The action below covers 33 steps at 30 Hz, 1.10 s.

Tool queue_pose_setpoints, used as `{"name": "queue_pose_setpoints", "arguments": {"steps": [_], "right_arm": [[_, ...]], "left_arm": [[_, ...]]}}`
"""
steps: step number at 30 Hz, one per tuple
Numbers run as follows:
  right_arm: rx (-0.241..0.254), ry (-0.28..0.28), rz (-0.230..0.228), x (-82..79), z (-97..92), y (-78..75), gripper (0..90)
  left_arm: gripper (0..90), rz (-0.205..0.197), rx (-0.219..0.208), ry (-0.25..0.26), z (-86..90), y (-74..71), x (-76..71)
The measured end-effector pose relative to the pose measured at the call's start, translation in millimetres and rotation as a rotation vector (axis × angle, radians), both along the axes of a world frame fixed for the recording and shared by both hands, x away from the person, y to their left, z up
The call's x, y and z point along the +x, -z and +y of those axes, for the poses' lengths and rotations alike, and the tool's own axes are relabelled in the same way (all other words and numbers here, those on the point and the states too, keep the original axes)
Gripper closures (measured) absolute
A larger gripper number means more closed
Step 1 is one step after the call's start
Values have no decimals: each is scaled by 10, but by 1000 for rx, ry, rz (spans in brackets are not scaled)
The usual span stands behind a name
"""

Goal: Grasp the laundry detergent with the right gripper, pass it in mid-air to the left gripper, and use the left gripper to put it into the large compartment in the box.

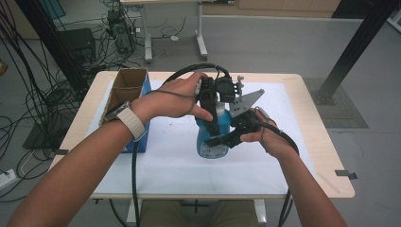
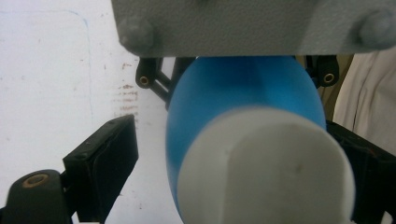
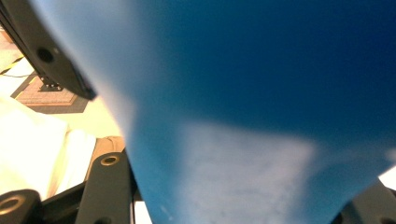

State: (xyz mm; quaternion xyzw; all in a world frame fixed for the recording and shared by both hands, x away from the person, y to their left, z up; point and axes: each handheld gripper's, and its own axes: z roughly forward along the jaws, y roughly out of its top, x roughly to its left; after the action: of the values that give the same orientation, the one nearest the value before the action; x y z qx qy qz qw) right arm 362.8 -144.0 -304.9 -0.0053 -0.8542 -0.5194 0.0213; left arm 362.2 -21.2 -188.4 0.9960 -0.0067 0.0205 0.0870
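A blue bottle [image 1: 213, 137] with a white cap [image 2: 266, 170] is standing upright on the white mat [image 1: 165, 156] mid-table, just right of an open cardboard box [image 1: 126, 87] whose inside is hard to make out. The right gripper [image 1: 226, 140] is clamping the smooth, rounded plastic body. The left gripper [image 1: 211, 118] is straddling the cap from above, its left pad standing clear, so it is likely loose.

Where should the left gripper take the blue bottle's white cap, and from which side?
Grip the white cap across its round side wall, coming straight down from above. The blue bottle stands upright on the table with the right gripper clamped on its body, so the top is free. The left gripper already straddles the cap, one jaw not yet touching.
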Motion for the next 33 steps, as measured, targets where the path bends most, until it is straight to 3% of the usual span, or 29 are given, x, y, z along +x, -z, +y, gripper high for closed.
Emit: {"name": "queue_pose_setpoints", "arguments": {"steps": [14,27,33], "right_arm": [[4,-7,-2,-6,12,3,430],[-7,-11,4,-13,28,16,430],[-13,-12,8,-7,31,24,430]], "left_arm": [[246,5,12,18,-25,34,-7],[265,22,23,17,-19,88,-6],[349,42,18,29,-12,94,-11]]}}
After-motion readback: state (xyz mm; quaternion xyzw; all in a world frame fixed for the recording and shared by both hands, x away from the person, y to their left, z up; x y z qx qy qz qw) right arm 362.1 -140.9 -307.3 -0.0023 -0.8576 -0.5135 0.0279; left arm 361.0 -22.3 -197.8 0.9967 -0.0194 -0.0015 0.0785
